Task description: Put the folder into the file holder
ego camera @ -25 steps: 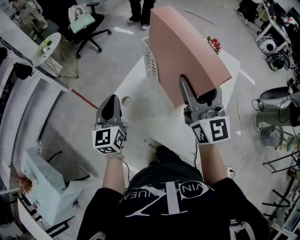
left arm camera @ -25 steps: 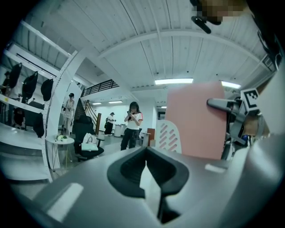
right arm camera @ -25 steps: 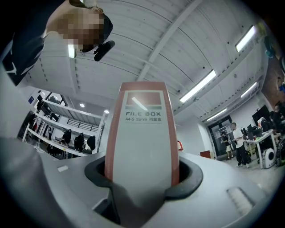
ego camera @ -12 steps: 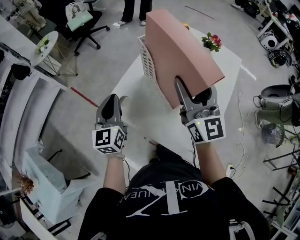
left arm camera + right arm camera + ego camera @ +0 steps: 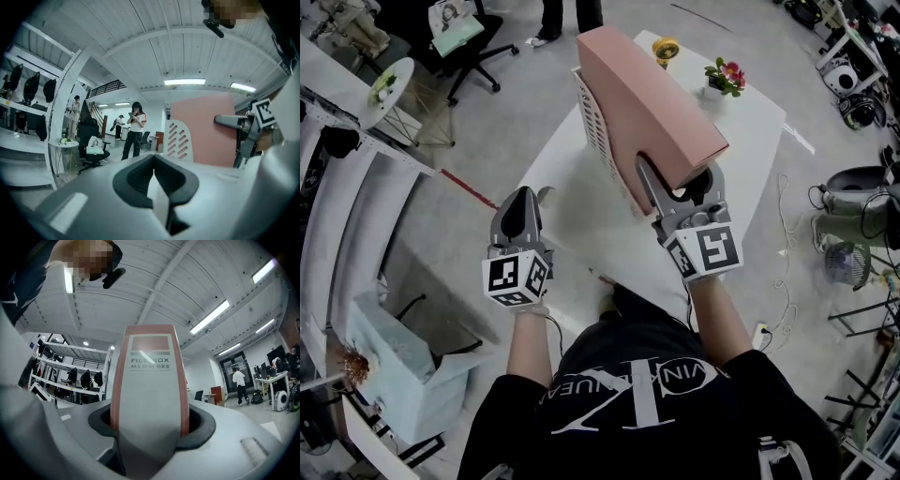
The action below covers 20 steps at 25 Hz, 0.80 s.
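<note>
The pink folder (image 5: 652, 108), a thick box file with a grey spine label (image 5: 150, 380), stands tilted with its far edge against the white slotted file holder (image 5: 598, 141) on the white table (image 5: 572, 220). Whether its base is inside the holder is hidden. My right gripper (image 5: 675, 173) grips the folder's near end, spine between the jaws; the jaws are opening and the pads still touch it. My left gripper (image 5: 520, 211) hovers shut and empty over the table's left edge, apart from both. The left gripper view shows the folder (image 5: 201, 129) behind the holder (image 5: 180, 140).
A potted flower (image 5: 724, 77) and a yellow object (image 5: 666, 49) stand at the table's far side. An office chair (image 5: 464, 42) and a small round table (image 5: 392, 86) are at upper left, white shelving along the left. A person (image 5: 133, 129) stands beyond the table.
The right gripper has carried the folder left and away from me, lowering it against the file holder. The left gripper has barely moved.
</note>
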Each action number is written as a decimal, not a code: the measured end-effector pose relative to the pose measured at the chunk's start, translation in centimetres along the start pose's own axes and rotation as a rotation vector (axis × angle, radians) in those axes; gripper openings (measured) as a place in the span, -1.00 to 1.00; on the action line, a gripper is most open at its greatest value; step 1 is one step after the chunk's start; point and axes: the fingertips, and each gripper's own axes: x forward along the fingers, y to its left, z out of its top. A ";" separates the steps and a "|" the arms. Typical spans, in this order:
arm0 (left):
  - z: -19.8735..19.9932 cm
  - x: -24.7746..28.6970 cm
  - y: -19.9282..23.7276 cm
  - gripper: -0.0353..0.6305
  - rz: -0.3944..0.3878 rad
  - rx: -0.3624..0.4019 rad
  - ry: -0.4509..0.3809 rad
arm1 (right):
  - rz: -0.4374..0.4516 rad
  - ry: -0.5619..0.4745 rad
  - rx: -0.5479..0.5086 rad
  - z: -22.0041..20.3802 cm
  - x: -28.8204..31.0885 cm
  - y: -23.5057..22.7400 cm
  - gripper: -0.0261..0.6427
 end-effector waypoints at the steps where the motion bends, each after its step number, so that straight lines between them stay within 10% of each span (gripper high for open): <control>1: -0.1 0.0 0.0 -0.89 0.000 -0.001 0.002 | 0.000 0.016 0.002 -0.4 0.1 0.1 0.01; 20: -1.0 0.6 -0.4 -0.89 -0.013 0.000 0.019 | -0.050 0.158 -0.009 -5.7 -0.2 0.2 0.01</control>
